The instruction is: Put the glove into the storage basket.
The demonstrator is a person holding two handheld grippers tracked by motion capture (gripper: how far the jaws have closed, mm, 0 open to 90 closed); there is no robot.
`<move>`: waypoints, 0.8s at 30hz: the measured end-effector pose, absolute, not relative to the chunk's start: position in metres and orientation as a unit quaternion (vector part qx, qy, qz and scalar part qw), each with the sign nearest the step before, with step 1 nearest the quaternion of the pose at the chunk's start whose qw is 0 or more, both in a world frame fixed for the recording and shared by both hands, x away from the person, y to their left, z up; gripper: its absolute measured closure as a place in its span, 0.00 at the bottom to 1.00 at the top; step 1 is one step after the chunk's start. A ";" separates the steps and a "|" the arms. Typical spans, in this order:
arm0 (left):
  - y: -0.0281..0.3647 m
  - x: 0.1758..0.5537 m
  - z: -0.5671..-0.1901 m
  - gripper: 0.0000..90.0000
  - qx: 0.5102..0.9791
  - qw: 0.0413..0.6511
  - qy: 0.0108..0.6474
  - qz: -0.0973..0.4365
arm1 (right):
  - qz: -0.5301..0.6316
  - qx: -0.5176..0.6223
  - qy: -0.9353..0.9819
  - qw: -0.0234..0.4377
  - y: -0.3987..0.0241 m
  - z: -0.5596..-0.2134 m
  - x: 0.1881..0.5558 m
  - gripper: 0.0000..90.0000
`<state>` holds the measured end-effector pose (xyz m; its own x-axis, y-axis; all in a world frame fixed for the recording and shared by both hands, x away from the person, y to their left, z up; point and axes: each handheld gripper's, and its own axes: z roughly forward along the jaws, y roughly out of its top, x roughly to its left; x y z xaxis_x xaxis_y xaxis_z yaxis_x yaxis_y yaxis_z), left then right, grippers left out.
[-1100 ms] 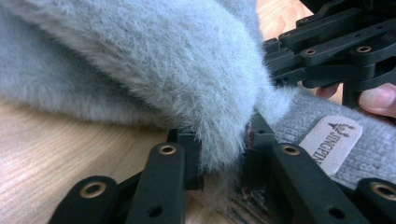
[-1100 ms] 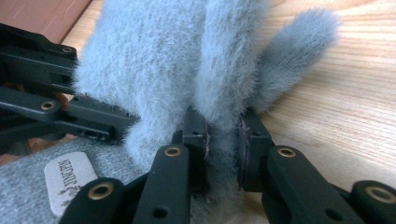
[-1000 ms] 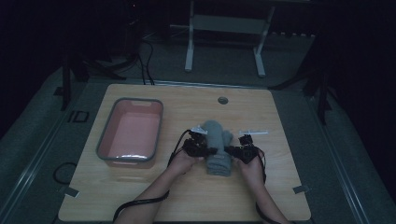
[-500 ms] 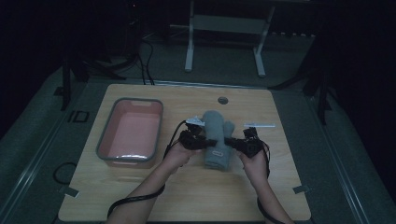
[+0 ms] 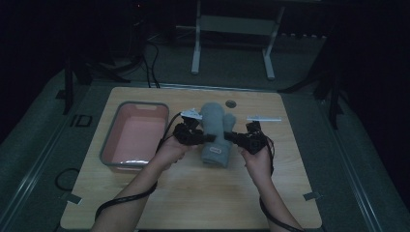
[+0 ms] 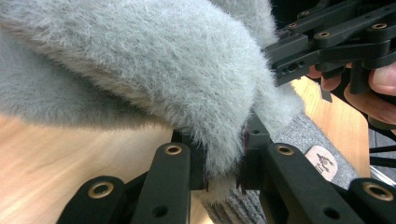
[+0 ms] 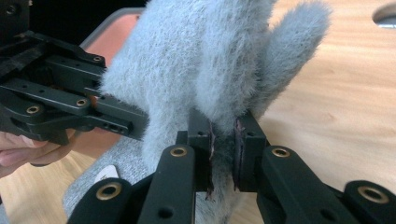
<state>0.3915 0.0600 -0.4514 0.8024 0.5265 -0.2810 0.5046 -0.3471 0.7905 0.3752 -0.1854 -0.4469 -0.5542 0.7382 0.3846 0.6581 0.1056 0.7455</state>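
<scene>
A fuzzy grey mitten [image 5: 215, 134] with a knit cuff and a small label hangs above the middle of the wooden table [image 5: 193, 203], held from both sides. My left gripper [image 5: 207, 138] is shut on the mitten's left edge; in the left gripper view its jaws pinch the grey fur [image 6: 224, 158]. My right gripper [image 5: 230, 137] is shut on the mitten's right edge, and the right gripper view has the fur [image 7: 219, 93] squeezed between its pads. The cuff end [image 5: 215, 157] points toward the person.
A pink tub with a grey rim [image 5: 109, 147] stands at the table's left. A small round hole cover [image 5: 230, 104] and a thin white strip [image 5: 263, 119] lie near the far edge. Cables trail from both grippers over the near table. Dark floor and a metal stand lie beyond.
Both grippers have risen together with the mitten, lifting it off the table; it now hangs between them a little farther from the person.
</scene>
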 end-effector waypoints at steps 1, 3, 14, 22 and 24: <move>0.063 0.392 -0.449 0.87 0.821 0.477 0.312 0.016 | 0.477 0.468 0.743 0.042 -0.182 -0.444 0.376 0.89; 0.070 0.392 -0.444 0.87 0.822 0.476 0.312 0.019 | 0.480 0.465 0.743 0.041 -0.176 -0.440 0.377 0.89; 0.122 0.393 -0.426 0.87 0.821 0.471 0.319 0.050 | 0.491 0.446 0.748 0.024 -0.127 -0.422 0.391 0.89; 0.172 0.389 -0.417 0.87 0.815 0.462 0.343 0.070 | 0.494 0.427 0.757 0.002 -0.074 -0.415 0.402 0.89; 0.185 0.387 -0.415 0.87 0.814 0.459 0.349 0.072 | 0.494 0.423 0.760 -0.001 -0.062 -0.414 0.404 0.89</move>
